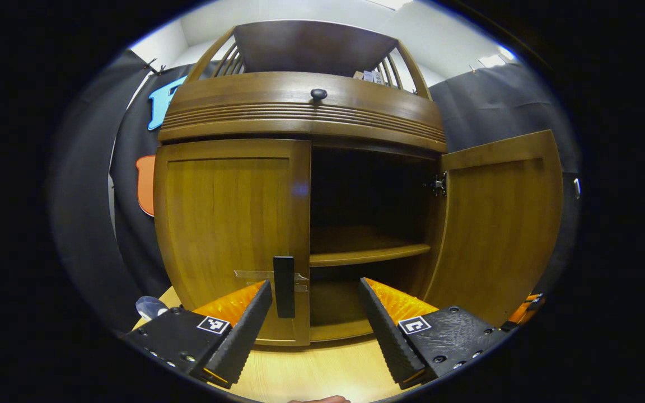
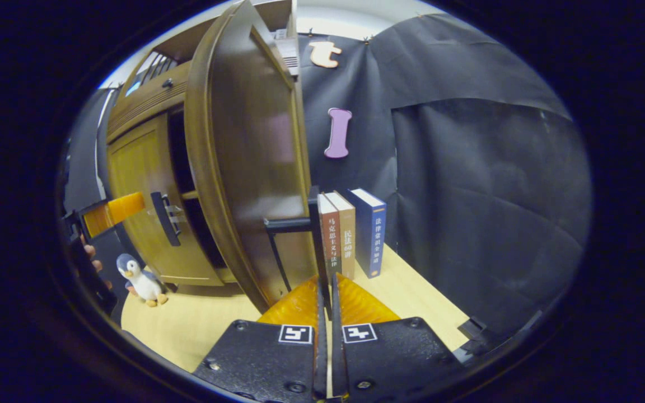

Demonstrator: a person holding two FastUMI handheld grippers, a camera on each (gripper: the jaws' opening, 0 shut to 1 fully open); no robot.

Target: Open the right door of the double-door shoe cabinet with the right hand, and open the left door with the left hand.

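In the left gripper view the wooden shoe cabinet faces me. Its left door is closed, with a black vertical handle at its inner edge. The right door stands swung open, showing dark shelves. My left gripper is open just in front of that handle, which sits near the left fingertip. In the right gripper view the open right door is seen nearly edge-on, and my right gripper is shut on its black handle.
Three upright books stand on the light wooden tabletop right behind the open door. A small penguin toy stands on the table left of the cabinet. Black cloth walls surround the booth. A drawer knob sits above the doors.
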